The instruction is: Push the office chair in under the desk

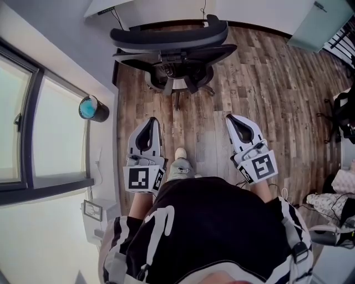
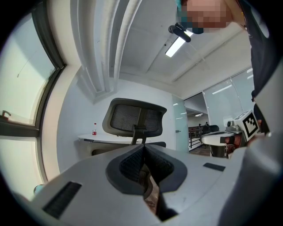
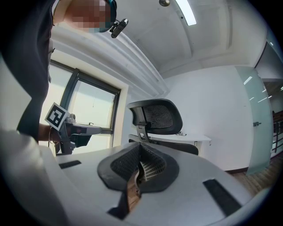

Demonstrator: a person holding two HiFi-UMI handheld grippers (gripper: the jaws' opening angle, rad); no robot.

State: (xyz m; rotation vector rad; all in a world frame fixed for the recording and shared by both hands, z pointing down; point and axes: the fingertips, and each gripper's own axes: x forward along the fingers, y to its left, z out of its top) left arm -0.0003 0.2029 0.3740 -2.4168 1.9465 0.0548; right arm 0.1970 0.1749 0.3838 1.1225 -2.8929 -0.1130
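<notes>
Left gripper (image 1: 150,124): jaws together, nothing between them, pointing level at the chair and well short of it; closed tips probably meant as a blunt pusher
Office chair (image 1: 169,47): centre, backrest facing the person, standing near the desk (image 1: 102,6), judged not yet tucked under
Right gripper (image 1: 233,120): jaws likewise together and empty, held alongside the left, likely so both press the backrest evenly

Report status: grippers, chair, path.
Left gripper and right gripper shut, empty. Office chair ahead at desk, not touched. Bare wood floor between, nothing blocking.
</notes>
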